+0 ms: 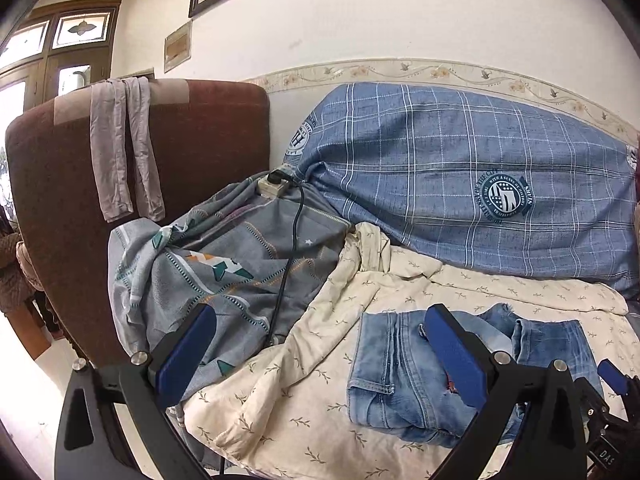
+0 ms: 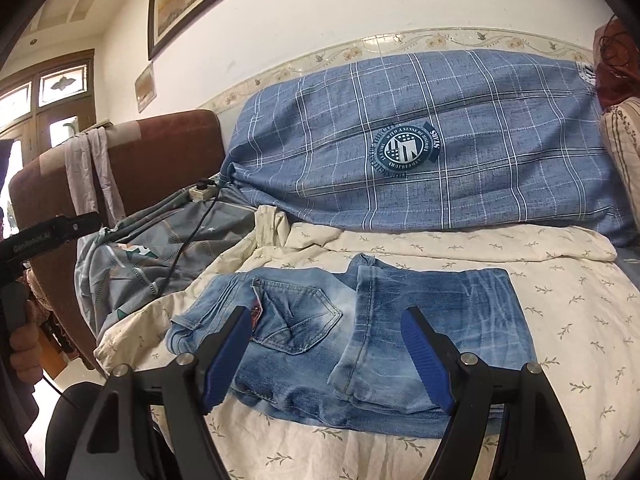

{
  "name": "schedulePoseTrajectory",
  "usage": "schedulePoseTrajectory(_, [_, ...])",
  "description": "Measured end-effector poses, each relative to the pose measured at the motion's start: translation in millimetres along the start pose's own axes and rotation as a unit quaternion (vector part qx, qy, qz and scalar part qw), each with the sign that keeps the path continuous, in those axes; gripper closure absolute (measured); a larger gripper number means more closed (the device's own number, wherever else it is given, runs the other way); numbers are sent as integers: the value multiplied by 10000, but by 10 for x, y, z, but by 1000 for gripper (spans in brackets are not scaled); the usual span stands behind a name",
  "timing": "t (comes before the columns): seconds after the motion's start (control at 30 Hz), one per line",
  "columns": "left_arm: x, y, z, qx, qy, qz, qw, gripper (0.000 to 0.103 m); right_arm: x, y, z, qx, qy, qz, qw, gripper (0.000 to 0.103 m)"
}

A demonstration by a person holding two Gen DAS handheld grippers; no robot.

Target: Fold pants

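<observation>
Two grippers hang over the bed, and neither has hold of anything. Our left gripper [image 1: 320, 348] stands with its blue-padded jaws wide apart, one pad above the grey patterned quilt [image 1: 224, 264], the other over the left edge of the pants. Our right gripper [image 2: 328, 356] is likewise spread wide, its jaws straddling the near edge of the cloth without pinching it.

The faded blue denim pants [image 2: 360, 320] lie on the cream bedsheet printed with small leaf sprigs [image 2: 560, 312], already gathered into a compact, roughly rectangular bundle: a back pocket faces up on the left half, and a leg panel is laid across on the right, its hem running down the middle. Behind them a big blue checked pillow with a round crest [image 2: 420, 152] leans against the wall, well apart from the pants. A black power cable [image 1: 294, 248] trails over the quilt to the left, clear of the denim.

We judge the fold to be nearly done; what remains looks like a last fold or a tidy. The left part of the bundle sits a little rumpled, with layers showing at the near edge. The next move calls for both grippers to come down on one end, close on all the layers together, and carry it over evenly so the stack does not slide apart.
</observation>
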State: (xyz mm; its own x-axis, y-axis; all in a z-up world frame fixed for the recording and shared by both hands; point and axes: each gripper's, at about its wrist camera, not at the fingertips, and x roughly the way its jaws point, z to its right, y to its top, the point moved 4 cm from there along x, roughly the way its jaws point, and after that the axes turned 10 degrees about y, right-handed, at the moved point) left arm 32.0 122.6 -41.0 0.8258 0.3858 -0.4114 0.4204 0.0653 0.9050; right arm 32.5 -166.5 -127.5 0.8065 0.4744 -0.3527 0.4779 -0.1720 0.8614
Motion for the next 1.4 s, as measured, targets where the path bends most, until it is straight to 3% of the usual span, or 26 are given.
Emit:
schedulePoseTrajectory(0.17, [118, -62, 14, 33, -24, -131, 9999, 0, 39, -11, 24, 43, -40, -57, 10000, 23])
schedulePoseTrajectory(0.23, [244, -150, 65, 107, -165, -429, 9989, 0, 63, -16, 40, 57, -67, -104, 9999, 23])
schedulePoseTrajectory(0.37, [625, -418, 110, -104, -543, -1481, 9874, 0, 125, -47, 124, 135, -247, -268, 9992, 23])
schedulePoseTrajectory(0.47, [894, -655, 127, -288, -686, -2171, 9733, 0, 156, -77, 232, 311, -400, -409, 9979, 23])
schedulePoseTrajectory(0.67, [1140, -967, 243, -604, -1028, -2959, 9477, 0, 70, -74, 509, 789, -517, -381, 9948, 23])
schedulePoseTrajectory(0.7, [1159, -1011, 284, -745, -1222, -3106, 9397, 0, 45, -74, 550, 857, -525, -368, 9943, 23])
schedulePoseTrajectory(0.87, [1261, -1115, 489, -982, -1644, -3439, 9193, 0, -34, -72, 691, 1039, -606, -351, 9921, 23])
schedulePoseTrajectory(1.03, [1424, -1301, 662, -1255, -1794, -3910, 8940, 2, -90, -81, 780, 1117, -655, -360, 9909, 23])
schedulePoseTrajectory(1.13, [1468, -1333, 712, -1311, -1718, -3866, 8966, 6, -129, -87, 835, 1154, -709, -365, 9901, 23])
schedulePoseTrajectory(1.17, [1468, -1321, 730, -1322, -1754, -3841, 8968, 17, -141, -89, 850, 1171, -722, -360, 9898, 23])
schedulePoseTrajectory(1.27, [1509, -1283, 789, -1348, -1714, -3886, 8952, 21, -179, -92, 908, 1253, -743, -334, 9888, 23])
schedulePoseTrajectory(1.33, [1525, -1257, 819, -1316, -1634, -3870, 8979, 26, -205, -92, 950, 1348, -733, -302, 9877, 23])
schedulePoseTrajectory(1.4, [1481, -1202, 823, -1283, -1577, -3717, 9058, 33, -225, -96, 982, 1456, -700, -274, 9865, 23])
